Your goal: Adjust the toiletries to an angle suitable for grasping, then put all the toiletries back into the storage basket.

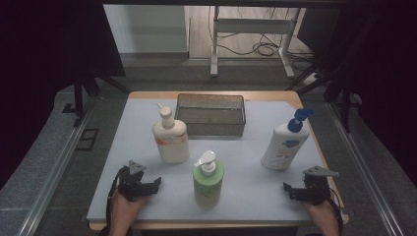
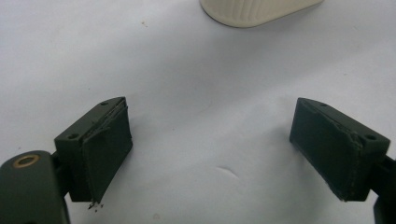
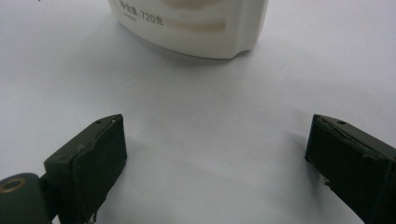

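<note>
Three pump bottles stand on the white table top (image 1: pixel 246 187): a cream one with an orange label (image 1: pixel 170 139) at centre left, a green one with a white pump (image 1: pixel 208 181) near the front, and a white one with a blue pump (image 1: pixel 284 142) at the right. My left gripper (image 1: pixel 156 183) rests open at the front left, with the cream bottle's base (image 2: pixel 257 10) ahead of its empty jaws (image 2: pixel 210 149). My right gripper (image 1: pixel 286 189) sits open at the front right, facing the white bottle's base (image 3: pixel 196 28), nothing between its jaws (image 3: pixel 215 163).
A dark mesh basket (image 1: pixel 210 114) stands at the back centre of the table. A wooden edge (image 1: pixel 216 225) borders the table's front. Metal rails (image 1: pixel 54 177) run along both sides, and a white frame with cables (image 1: pixel 255 34) stands on the floor beyond.
</note>
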The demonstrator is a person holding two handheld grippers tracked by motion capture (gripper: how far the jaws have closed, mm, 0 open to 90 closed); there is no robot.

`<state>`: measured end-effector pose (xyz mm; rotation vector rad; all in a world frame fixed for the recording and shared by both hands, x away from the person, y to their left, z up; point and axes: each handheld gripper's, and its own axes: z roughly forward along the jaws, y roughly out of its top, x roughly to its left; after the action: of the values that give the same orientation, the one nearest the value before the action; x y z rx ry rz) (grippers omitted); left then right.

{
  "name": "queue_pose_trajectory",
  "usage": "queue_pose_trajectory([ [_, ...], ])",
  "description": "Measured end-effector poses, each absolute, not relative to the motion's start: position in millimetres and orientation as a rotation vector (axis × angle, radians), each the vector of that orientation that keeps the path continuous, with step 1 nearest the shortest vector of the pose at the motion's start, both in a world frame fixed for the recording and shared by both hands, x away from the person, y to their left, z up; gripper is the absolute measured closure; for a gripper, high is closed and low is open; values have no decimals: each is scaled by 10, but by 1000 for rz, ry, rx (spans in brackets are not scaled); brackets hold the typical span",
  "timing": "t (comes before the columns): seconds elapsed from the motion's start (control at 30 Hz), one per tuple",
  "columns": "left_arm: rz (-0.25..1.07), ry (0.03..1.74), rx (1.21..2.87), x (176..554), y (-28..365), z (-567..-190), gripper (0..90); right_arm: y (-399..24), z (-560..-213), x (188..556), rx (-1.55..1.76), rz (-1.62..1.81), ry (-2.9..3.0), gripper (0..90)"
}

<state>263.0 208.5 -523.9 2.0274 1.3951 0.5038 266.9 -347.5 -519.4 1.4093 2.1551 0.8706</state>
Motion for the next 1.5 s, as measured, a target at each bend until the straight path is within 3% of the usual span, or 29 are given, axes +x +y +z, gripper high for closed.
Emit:
queue_pose_trajectory([
  [0.73, 503, 1396, 2026, 2630, 2086, -5239, 121, -3477, -5187, 2667, 1402, 873, 2157, 61],
  [1.5, 501, 1395, 2026, 2630, 2087, -5240, 121, -3489, -5156, 2657, 1357, 914, 2195, 163],
])
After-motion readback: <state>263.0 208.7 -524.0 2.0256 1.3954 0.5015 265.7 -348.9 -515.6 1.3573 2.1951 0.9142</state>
